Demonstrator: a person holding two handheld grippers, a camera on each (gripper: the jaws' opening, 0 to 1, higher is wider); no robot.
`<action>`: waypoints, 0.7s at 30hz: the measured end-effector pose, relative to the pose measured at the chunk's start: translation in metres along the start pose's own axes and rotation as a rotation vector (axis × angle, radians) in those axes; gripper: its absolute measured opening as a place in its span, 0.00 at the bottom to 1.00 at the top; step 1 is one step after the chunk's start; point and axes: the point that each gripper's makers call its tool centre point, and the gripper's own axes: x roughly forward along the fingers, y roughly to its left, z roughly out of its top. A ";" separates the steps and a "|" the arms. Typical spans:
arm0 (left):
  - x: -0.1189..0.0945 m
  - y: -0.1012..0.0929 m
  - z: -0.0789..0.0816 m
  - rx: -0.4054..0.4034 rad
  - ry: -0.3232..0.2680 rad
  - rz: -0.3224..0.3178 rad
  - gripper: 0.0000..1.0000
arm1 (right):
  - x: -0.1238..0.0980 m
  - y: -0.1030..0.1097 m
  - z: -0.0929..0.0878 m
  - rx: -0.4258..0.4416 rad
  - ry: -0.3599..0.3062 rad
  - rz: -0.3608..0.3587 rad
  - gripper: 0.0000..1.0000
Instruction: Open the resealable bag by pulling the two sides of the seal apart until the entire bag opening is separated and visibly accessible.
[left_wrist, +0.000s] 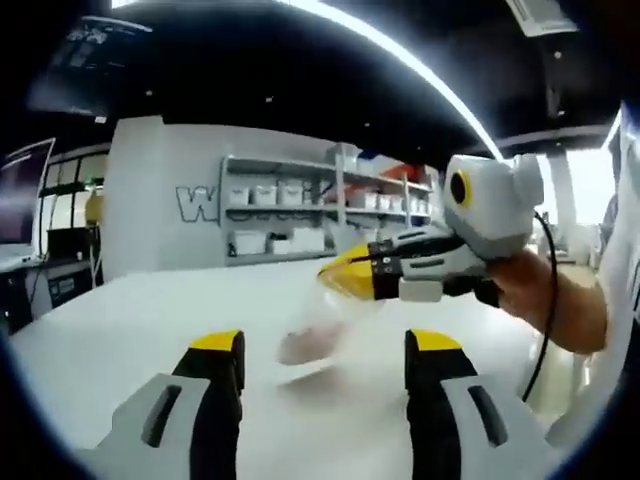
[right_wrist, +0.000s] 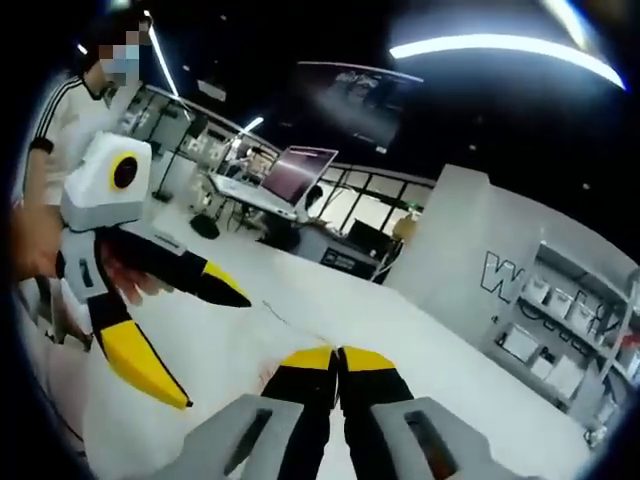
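The resealable bag (left_wrist: 308, 342) is clear and blurred, with something pinkish inside. It hangs just above the white table (left_wrist: 110, 330). My right gripper (left_wrist: 338, 277) comes in from the right with its yellow-tipped jaws shut on the bag's top edge. My left gripper (left_wrist: 325, 345) stands open, its jaws on either side of the bag and apart from it. In the right gripper view my right gripper (right_wrist: 338, 356) has its jaws pressed together, with a thin bag edge (right_wrist: 272, 312) running off to the left. The left gripper (right_wrist: 215, 350) gapes wide beside it.
A hand (left_wrist: 545, 290) holds the right gripper, trailing a black cable (left_wrist: 545, 330). Shelves with white bins (left_wrist: 290, 215) line the far wall. A person (right_wrist: 55, 120) stands at the table's left side. Desks with a monitor (right_wrist: 298, 172) lie beyond the table's far edge.
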 end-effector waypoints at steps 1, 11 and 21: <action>0.000 0.000 -0.002 -0.001 0.011 0.000 0.65 | 0.000 -0.003 0.000 -0.001 -0.001 -0.004 0.00; 0.002 -0.001 -0.015 -0.026 0.074 -0.015 0.70 | 0.008 -0.023 -0.001 -0.007 -0.003 -0.016 0.00; 0.005 0.001 -0.019 0.009 0.130 -0.005 0.72 | 0.014 -0.052 -0.002 -0.003 -0.004 -0.041 0.00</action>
